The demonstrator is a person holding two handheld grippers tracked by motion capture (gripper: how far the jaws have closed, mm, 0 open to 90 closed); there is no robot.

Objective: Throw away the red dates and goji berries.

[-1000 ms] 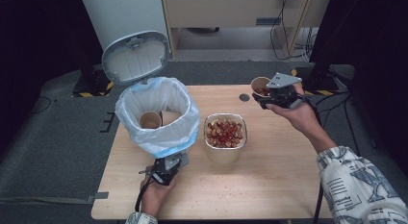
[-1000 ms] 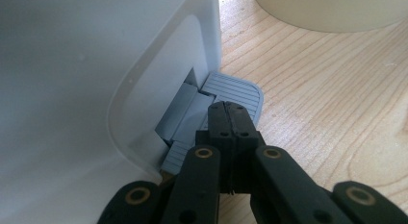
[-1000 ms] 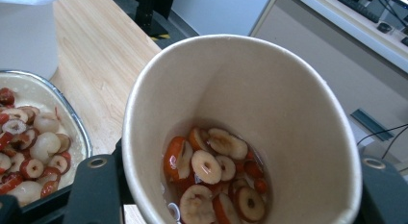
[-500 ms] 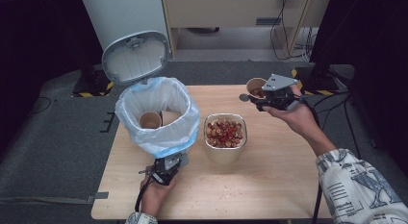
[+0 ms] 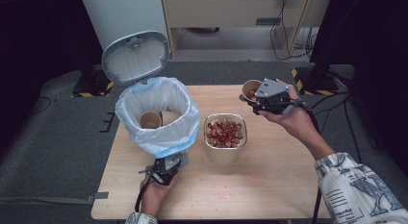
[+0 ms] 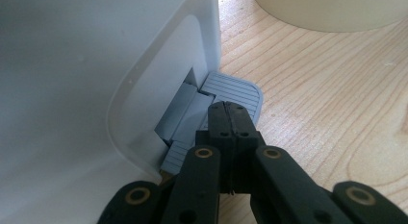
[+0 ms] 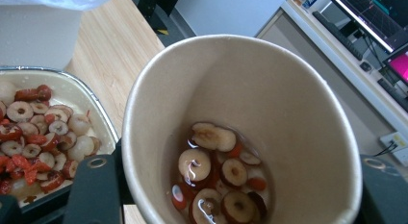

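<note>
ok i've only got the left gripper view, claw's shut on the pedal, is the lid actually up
Observer: Yes, the lid stands open at the far side of the bin.
Operator: what about the other side
Observer: The right claw holds a paper cup, tilted, over the table's far right part.
Operator: anything in it
Observer: Sliced dates, wet, lie in its bottom.
</note>
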